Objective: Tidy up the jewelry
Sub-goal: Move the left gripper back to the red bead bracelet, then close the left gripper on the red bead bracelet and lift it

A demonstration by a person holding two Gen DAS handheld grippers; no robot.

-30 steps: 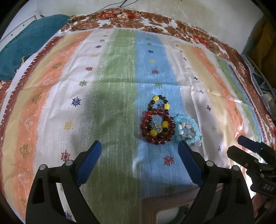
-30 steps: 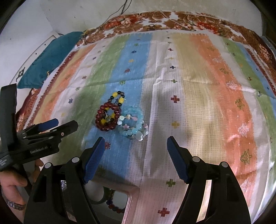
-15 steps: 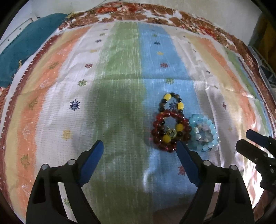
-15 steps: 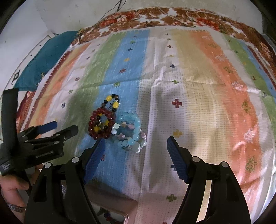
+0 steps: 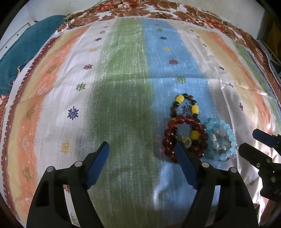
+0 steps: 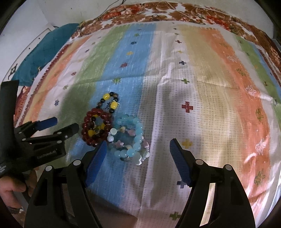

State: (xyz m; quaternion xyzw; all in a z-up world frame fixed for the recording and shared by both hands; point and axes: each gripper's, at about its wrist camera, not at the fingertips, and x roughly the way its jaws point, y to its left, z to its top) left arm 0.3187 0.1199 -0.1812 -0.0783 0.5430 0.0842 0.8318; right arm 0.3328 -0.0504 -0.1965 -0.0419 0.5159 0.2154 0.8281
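Three bead bracelets lie in a heap on the striped cloth: a dark red one, a yellow-and-black one partly under it, and a pale blue one with white and pink beads. My left gripper is open and empty, its right finger just in front of the red bracelet. My right gripper is open and empty, its jaws either side of the blue bracelet, just short of it.
A teal cushion lies at the cloth's far left. A floral border edges the far side. A person's hand holds the left gripper at the lower left of the right wrist view.
Both grippers have moved forward toward the bracelets, which now sit closer and lower in both views. The box seen under the grippers earlier is out of view. Both jaws stay open.
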